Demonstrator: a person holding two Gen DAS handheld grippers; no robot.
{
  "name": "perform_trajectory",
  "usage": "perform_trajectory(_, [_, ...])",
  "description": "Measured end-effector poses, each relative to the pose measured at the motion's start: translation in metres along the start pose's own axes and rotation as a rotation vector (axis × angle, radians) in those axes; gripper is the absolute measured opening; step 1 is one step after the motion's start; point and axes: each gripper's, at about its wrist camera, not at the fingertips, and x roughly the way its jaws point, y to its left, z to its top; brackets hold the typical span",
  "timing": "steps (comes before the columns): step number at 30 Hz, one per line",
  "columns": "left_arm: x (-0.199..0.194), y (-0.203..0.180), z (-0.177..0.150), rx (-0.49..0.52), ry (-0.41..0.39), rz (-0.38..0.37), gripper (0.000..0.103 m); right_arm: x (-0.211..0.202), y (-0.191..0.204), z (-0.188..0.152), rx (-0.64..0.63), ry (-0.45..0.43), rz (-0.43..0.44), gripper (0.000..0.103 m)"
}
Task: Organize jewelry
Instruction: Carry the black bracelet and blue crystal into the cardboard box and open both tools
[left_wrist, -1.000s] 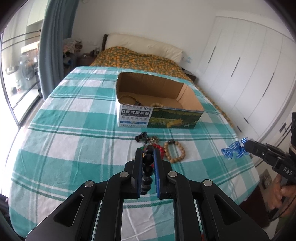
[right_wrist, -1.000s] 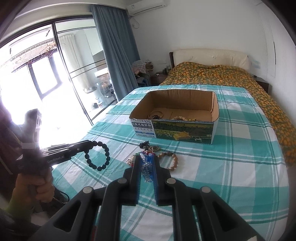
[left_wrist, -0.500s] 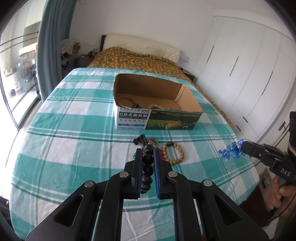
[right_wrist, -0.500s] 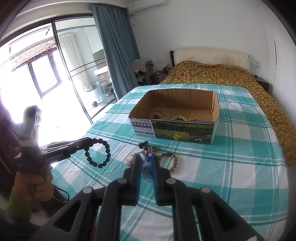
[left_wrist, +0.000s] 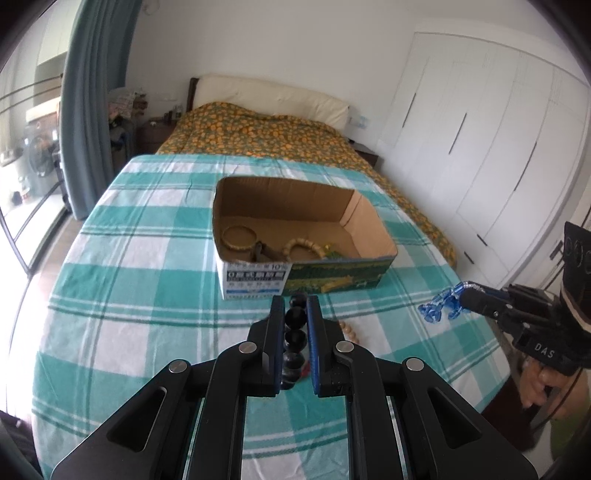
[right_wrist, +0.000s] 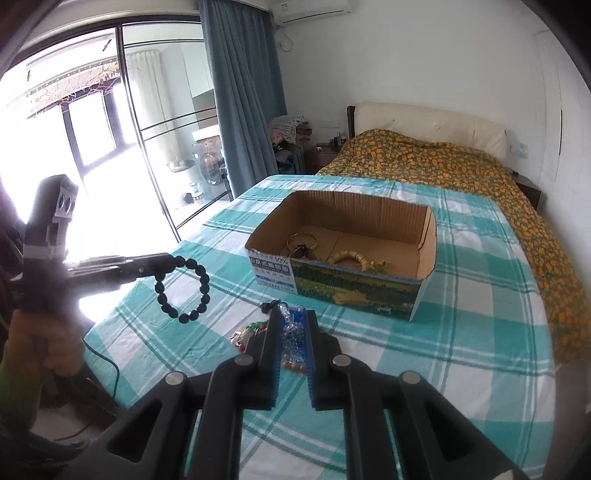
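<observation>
While both claws are held above the checked cloth (left_wrist: 122, 266), each is seen clenched on a piece of jewelry. The left claw (left_wrist: 295, 314) is closed to a narrow gap on a black bracelet (left_wrist: 294, 338), whose round beads are pinched in a line between the fingers; from the right wrist view the same bracelet (right_wrist: 183, 284) is seen hanging as a loop from the fingertips, clear of the cloth and left of the box (right_wrist: 343, 288). The right claw (right_wrist: 291, 325) is closed on a blue piece (right_wrist: 291, 334) of clear crystal-like beads, which is gripped between the fingers; from the left wrist view this piece (left_wrist: 441, 306) is seen projecting from the tips, in the air to the right of the box (left_wrist: 295, 273). Inside the open cardboard box a gold bangle (left_wrist: 239, 237) and a pale bead bracelet (left_wrist: 304, 245) are lying on the floor, with a dark item between them that cannot be identified. On the cloth just in front of the box a small heap of jewelry (right_wrist: 251, 330) is left, partly hidden behind the right claw's fingers, and some wooden beads (left_wrist: 349, 332) are visible beside the left claw.
</observation>
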Motion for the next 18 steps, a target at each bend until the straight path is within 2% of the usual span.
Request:
perform_trajectory(4, [0.023, 0.006, 0.038, -0.017, -0.007, -0.003, 0.009, 0.016, -0.021, 0.040, 0.002, -0.010, -0.017, 0.011])
perform_trajectory(8, [0.067, 0.008, 0.074, -0.010, 0.021, 0.009, 0.009, 0.047, -0.047, 0.074, 0.061, 0.006, -0.001, 0.011])
perform_trajectory(13, [0.128, 0.004, 0.106, 0.016, 0.079, 0.040, 0.009, 0.110, -0.084, 0.105, 0.150, 0.101, -0.011, 0.011])
perform_trajectory(18, [0.184, 0.002, 0.120, 0.023, 0.157, 0.071, 0.010, 0.169, -0.113, 0.113, 0.186, 0.193, -0.064, 0.012])
